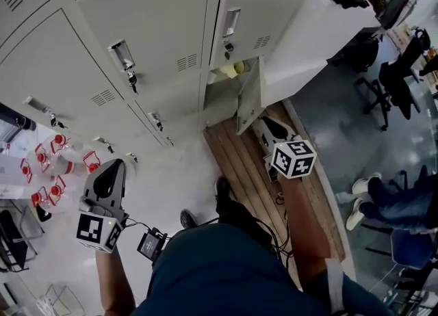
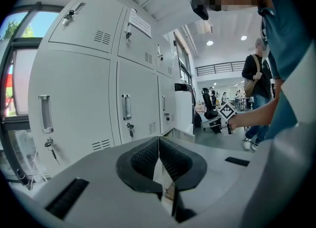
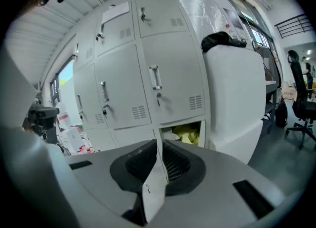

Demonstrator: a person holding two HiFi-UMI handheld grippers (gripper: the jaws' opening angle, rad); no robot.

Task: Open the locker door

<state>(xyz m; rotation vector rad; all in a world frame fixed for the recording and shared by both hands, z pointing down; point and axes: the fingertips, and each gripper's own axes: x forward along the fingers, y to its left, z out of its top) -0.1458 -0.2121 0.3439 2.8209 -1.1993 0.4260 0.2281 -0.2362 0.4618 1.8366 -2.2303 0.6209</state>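
Locker door (image 1: pixel 250 99) swung out from the bottom row, gripped at its edge.
Right hand-held gripper (image 3: pixel 158 155) narrowed onto the door's thin outer edge, pads pressing both faces. Left hand-held gripper (image 2: pixel 159 149) well left of the door, jaws together on nothing. Behind the door, an open compartment with something yellow (image 3: pixel 190 134) inside. Just right of the door, a tall white block (image 1: pixel 321 34). Beneath the door, slatted wooden boards (image 1: pixel 236 164). Left of the door, bare pale floor (image 1: pixel 171 185) with room to move.
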